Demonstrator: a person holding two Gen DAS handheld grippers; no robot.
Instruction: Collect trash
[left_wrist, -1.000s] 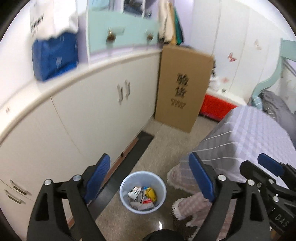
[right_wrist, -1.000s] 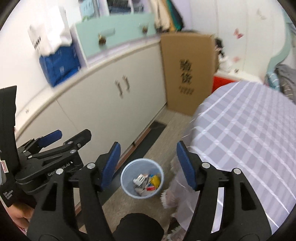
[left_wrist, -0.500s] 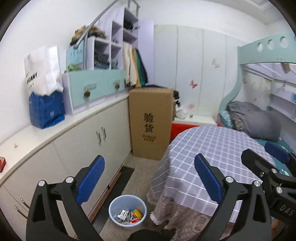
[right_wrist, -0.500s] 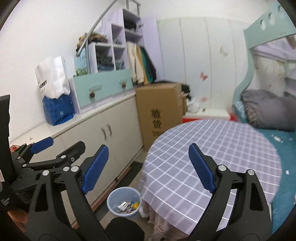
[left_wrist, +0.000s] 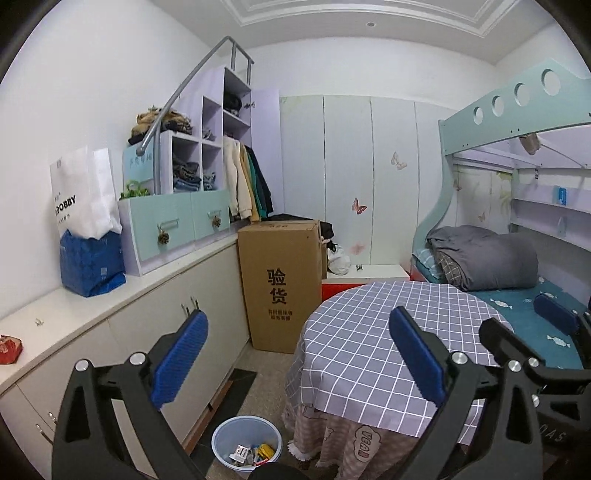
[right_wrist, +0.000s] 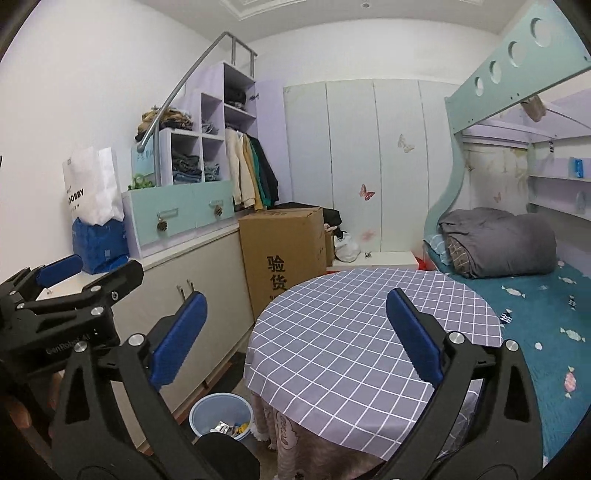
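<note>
A light blue trash bin (left_wrist: 246, 446) with several wrappers inside stands on the floor between the white cabinets and the round table; it also shows in the right wrist view (right_wrist: 221, 414). My left gripper (left_wrist: 297, 358) is open and empty, held high above the bin. My right gripper (right_wrist: 295, 334) is open and empty, over the near edge of the table. The left gripper (right_wrist: 59, 280) also shows at the left of the right wrist view. The round table (left_wrist: 354, 332) has a grey checked cloth with nothing on it.
White cabinets (left_wrist: 159, 325) run along the left wall, with a red packet (left_wrist: 9, 349) on the counter end. A tall cardboard box (left_wrist: 280, 284) stands behind the table. A bunk bed (right_wrist: 517, 288) with a grey duvet is at the right.
Both grippers have risen and tilted up from looking down at the bin to looking across the room. The bin has dropped to the bottom of both views. Both stay open.
</note>
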